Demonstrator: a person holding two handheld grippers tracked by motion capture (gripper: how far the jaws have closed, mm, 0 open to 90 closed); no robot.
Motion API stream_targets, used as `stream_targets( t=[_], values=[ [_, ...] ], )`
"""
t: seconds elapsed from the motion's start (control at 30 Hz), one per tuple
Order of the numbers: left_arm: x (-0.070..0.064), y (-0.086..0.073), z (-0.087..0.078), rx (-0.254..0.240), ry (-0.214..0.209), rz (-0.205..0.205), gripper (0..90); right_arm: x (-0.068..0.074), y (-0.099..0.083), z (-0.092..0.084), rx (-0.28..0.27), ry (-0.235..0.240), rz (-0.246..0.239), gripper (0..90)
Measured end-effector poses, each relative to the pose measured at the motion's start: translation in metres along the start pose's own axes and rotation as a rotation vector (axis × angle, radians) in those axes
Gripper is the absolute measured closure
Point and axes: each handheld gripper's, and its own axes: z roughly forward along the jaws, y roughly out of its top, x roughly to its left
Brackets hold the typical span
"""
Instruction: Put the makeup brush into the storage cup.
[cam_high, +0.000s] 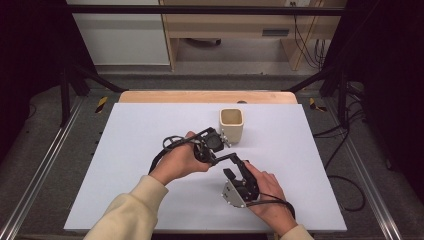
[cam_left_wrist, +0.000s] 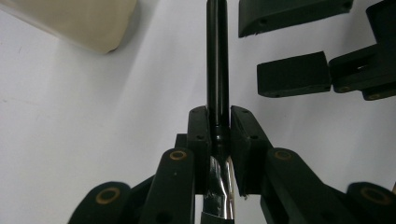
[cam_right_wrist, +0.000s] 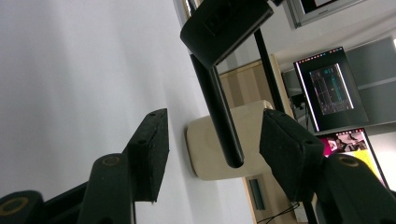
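Partly hidden, perhaps a pen (cam_left_wrist: 217, 70).

The black rod (cam_left_wrist: 217, 60) is slim, round and glossy, straight along its visible length, with a wrinkled silvery section at its gripped end. It is held clear of the white worktop (cam_high: 150, 150), roughly level, over the middle area. Its free end (cam_right_wrist: 233, 161) is blunt, pointing toward the near right corner.
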Motion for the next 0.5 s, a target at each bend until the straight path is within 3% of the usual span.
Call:
stream_targets(
  t=[0.23,0.43,0.5],
  values=[
    [0.0001,-0.0033,-0.0009,0.005,-0.004,-0.001,78.2,0.0038,0.0061,0.0037,-0.011,-0.002,-0.027,44.0],
    [0.0005,-0.0053,-0.0005,0.009,-0.007,0.000,78.2,0.0060,0.0076,0.0048,-0.007,-0.009,-0.019,46.4],
    [0.0005,-0.0054,-0.0002,0.010,-0.007,0.001,78.3,0.0052,0.0087,0.0055,-0.014,-0.004,-0.045,47.2]
  ],
)
